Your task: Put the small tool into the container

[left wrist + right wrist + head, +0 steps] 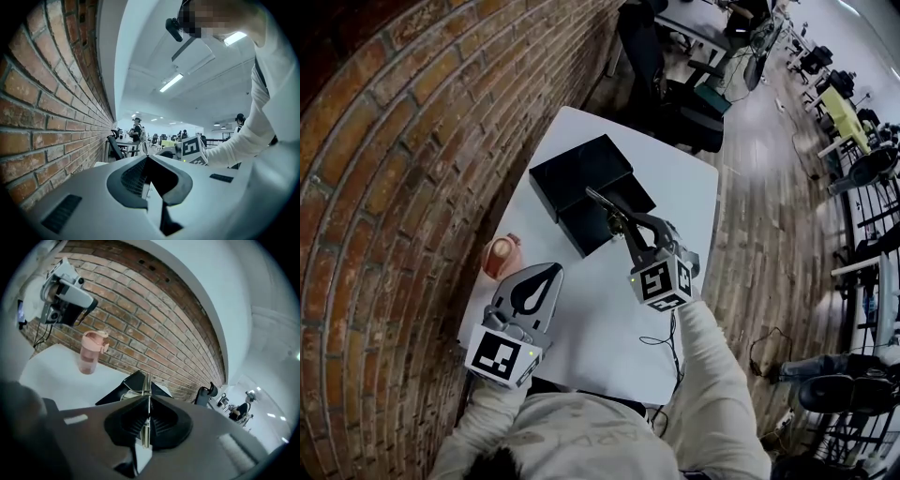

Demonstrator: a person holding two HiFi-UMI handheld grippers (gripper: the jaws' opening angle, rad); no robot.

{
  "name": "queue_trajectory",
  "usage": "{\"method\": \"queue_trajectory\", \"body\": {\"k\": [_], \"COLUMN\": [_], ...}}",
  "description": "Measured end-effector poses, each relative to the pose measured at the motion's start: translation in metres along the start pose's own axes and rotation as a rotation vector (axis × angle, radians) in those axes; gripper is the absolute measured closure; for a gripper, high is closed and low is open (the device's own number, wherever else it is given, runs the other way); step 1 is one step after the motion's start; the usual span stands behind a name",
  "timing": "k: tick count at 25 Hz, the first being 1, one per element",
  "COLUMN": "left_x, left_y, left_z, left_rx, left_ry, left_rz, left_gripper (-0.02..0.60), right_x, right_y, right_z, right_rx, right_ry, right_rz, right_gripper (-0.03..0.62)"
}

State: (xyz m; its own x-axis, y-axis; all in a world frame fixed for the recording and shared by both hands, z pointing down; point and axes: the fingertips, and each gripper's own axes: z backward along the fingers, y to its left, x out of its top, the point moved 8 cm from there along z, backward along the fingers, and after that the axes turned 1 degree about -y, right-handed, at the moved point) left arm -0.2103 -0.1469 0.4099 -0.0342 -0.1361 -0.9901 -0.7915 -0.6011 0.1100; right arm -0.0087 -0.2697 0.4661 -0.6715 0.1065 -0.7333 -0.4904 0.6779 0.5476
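Observation:
My right gripper (622, 225) is shut on a thin metal tool (600, 202), whose tip reaches out over the open black container (572, 178) at the far side of the white table (609, 319). In the right gripper view the tool (148, 380) stands as a narrow strip between the closed jaws of that gripper (147, 399), with the container (133, 386) just beyond. My left gripper (553, 272) rests shut and holds nothing at the table's near left. In its own view the left gripper (147, 158) points out at the room.
A pink bottle (501, 255) stands at the table's left edge beside the left gripper, against the brick wall (384, 187); the right gripper view shows this bottle (89, 352) too. Office chairs (675, 103) and desks lie beyond the table, and a cable (666, 342) hangs off its near edge.

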Motion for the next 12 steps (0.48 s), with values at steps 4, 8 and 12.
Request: {"method": "queue_trajectory", "body": {"k": [4, 8, 12], "left_x": [-0.002, -0.004, -0.005], "left_y": [-0.001, 0.002, 0.003], "left_z": [-0.002, -0.005, -0.006], "left_rx": [0.006, 0.012, 0.020], "left_ry": [-0.006, -0.001, 0.001], "left_rz": [0.011, 0.020, 0.025], "left_gripper": [0.577, 0.577, 0.577], "right_x": [-0.009, -0.016, -0.022], "right_y": [0.006, 0.009, 0.013], "right_z": [-0.008, -0.018, -0.028], "right_rx": [0.067, 0.128, 0.187], "right_ry": [0.043, 0.077, 0.111], "right_rz": [0.135, 0.229, 0.334], "right_gripper": [0.576, 0.576, 0.576]}}
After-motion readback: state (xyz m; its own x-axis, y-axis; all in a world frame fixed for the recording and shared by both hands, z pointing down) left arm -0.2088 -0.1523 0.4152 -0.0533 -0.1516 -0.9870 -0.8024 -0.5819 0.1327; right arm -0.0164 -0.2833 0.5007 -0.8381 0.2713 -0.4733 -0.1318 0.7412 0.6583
